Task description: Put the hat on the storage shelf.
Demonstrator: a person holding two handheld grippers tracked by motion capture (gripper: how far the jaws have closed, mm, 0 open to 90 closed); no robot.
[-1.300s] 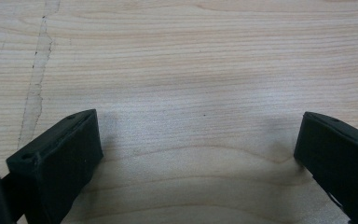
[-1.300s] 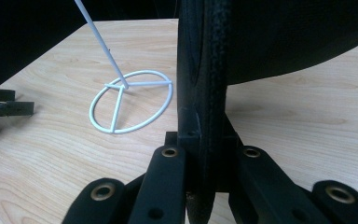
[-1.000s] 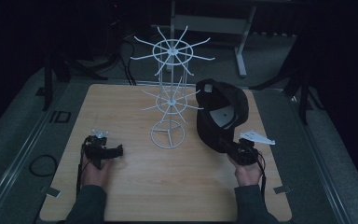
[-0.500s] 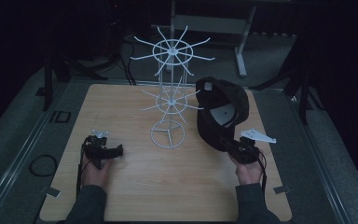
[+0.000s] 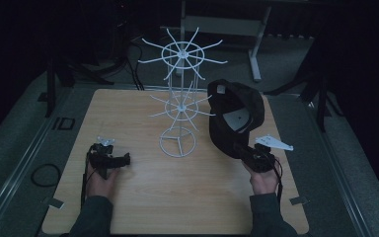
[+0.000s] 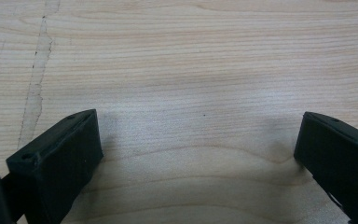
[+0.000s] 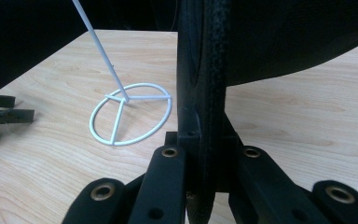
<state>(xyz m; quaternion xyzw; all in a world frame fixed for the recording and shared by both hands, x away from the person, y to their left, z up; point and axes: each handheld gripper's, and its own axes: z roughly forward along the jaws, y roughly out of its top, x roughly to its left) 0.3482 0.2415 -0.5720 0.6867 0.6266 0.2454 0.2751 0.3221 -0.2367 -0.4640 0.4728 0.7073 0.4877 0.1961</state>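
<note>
My right gripper (image 5: 250, 152) sits at lower right of the high view, jaws clamped tight on the brim edge of a black cap (image 5: 234, 116). The cap is held up off the table (image 5: 128, 207), right of centre frame, just beside the white wire rack (image 5: 180, 106) at centre; can't tell if it touches a rack arm. In my right gripper view the brim (image 7: 205, 93) runs upright between the jaws, the rack's ring base (image 7: 130, 114) to its left. My left gripper (image 5: 109, 162) rests at lower left on the wood, jaws wide, holding nothing.
</note>
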